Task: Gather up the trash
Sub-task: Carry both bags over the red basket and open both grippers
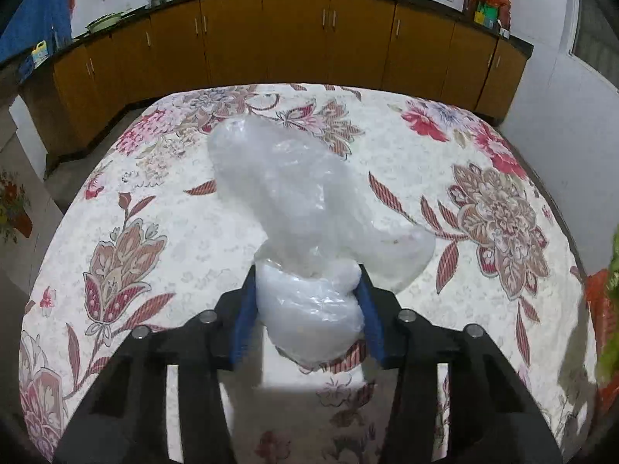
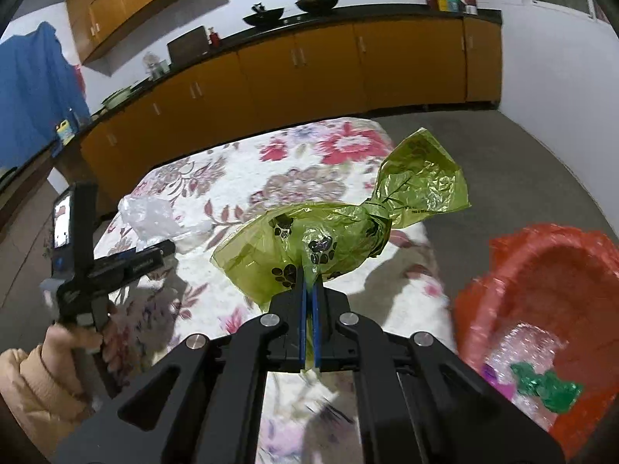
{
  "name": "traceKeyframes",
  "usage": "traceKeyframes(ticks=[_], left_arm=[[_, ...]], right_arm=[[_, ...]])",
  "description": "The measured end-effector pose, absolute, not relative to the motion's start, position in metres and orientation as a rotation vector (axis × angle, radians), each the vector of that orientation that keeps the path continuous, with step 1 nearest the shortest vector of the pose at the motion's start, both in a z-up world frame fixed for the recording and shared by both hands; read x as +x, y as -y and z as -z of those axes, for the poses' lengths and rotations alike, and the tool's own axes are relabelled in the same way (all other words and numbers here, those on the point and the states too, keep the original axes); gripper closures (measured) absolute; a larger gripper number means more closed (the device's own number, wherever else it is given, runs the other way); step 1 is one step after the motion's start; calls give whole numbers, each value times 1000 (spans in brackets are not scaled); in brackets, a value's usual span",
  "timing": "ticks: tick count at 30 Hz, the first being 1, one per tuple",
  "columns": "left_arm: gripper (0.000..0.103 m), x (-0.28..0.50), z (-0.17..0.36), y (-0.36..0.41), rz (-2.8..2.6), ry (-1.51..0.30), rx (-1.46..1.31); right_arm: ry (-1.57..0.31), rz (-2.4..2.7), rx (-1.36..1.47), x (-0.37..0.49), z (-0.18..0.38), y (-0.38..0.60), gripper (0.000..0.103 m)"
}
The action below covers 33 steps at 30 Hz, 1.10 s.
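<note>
right wrist view: the right claw is clenched on a green paw-print bag, held up beside the open red trash bag — not yet dropped in. the left claw grips a clear plastic bag above the floral counter; some scraps already lie inside the red one.

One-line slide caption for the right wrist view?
Right tool pinches a green paw-print bag above the floral table, beside the red-lined bin.
</note>
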<state>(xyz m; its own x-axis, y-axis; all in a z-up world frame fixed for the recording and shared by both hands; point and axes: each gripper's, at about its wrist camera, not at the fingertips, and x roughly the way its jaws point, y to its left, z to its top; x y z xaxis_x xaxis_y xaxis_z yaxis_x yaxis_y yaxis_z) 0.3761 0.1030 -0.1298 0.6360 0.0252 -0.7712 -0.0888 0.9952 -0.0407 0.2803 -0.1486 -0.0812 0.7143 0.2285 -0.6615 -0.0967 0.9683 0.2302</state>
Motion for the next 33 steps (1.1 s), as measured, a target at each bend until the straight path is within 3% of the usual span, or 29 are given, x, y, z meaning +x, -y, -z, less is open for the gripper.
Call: traceKeyframes(ticks=[2,4,20,33], left_arm=[[72,372,127,-100,-58,-865,-56],[74,366,122,-95,-46,-853,-52],[74,248,25,36,326,-669,-29],[74,204,12,122,544,-658,7]], right_arm=[[-745,-162,193,269,77,161,100],[-733,-144,198,260,73,169,100],[-601,112,186,155,21,263,100],[-577,183,226,114,14,310,100]])
